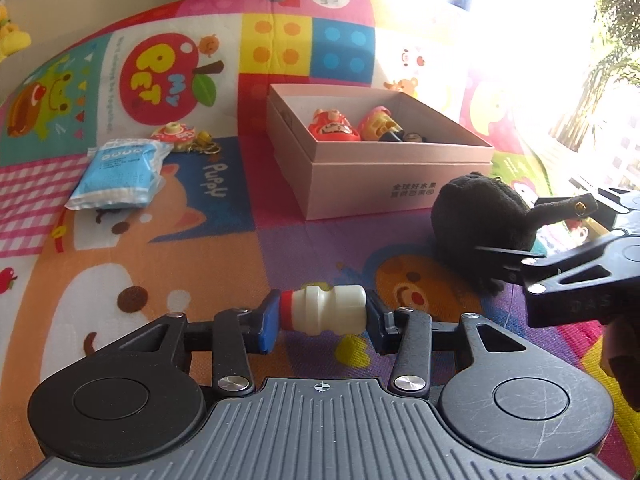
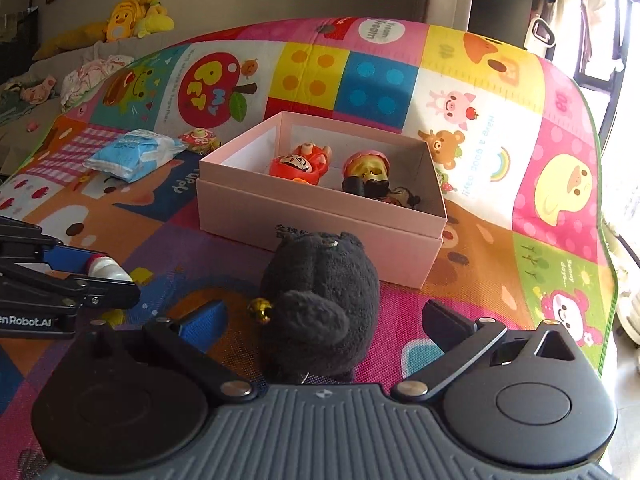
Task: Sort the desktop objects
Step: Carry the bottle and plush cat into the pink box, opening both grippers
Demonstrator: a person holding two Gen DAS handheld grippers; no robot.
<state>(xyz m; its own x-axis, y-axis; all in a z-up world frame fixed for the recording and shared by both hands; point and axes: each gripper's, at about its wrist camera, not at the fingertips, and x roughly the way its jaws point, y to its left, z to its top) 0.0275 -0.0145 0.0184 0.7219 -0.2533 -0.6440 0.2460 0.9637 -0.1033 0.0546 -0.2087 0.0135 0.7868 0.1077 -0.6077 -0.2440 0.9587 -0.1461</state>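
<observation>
Left tongs [image 1: 322, 314] are clamped on the little white bottle [image 1: 324, 312], red cap against the blue pad, bottle lying crosswise between the pads and lifted off the play mat [image 1: 160, 240]. Right tongs [image 2: 320, 322] are spread wide, straddling the black plush toy [image 2: 320, 300], which sits on the mat just in front of the near wall of the pink box [image 2: 320, 216]. Neither pad looks to be touching the plush yet, I'd say.

The box stands mid-mat, open, with the red figurine [image 2: 298, 164] and a couple of other small toys already inside. A blue packet [image 1: 120, 172] and a keychain charm [image 1: 176, 136] wait toward the mat's far left side.

My plan: close the right tongs evenly on the plush's body, low and centred, because it's soft and will squash; a shallow pinch on fur may slip. With the left, I'd carry the bottle over the box's near wall with clearance, then release above bare floor by the left wall, away from the figurines.
</observation>
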